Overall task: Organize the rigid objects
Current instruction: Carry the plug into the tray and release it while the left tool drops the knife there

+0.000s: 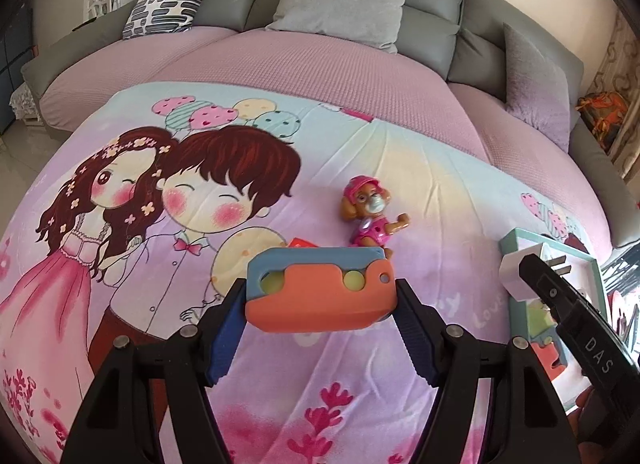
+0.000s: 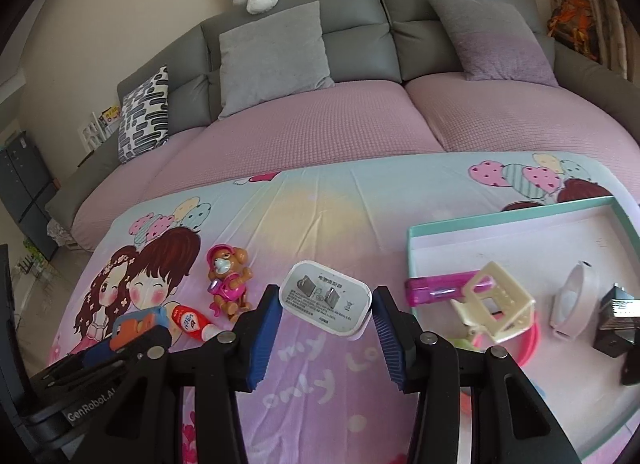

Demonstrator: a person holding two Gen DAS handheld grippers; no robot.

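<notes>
Left gripper (image 1: pixel 320 296): clamped on the orange-and-blue toy (image 1: pixel 320 288), held above the blanket (image 1: pixel 360 364)
Right gripper (image 2: pixel 325 304): clamped on the white charger (image 2: pixel 325 302), just left of the teal tray (image 2: pixel 412 260)
Pup figure (image 2: pixel 228 284): lay on the blanket, beyond both grippers
Tray contents: cream hair clip (image 2: pixel 494 308), pink lighter (image 2: pixel 436 290)

A cartoon-print blanket (image 2: pixel 320 216) covers the surface. On it lie a toy dog (image 2: pixel 228 284), a small red tube (image 2: pixel 190 318) and a teal-rimmed tray (image 2: pixel 412 248).
</notes>
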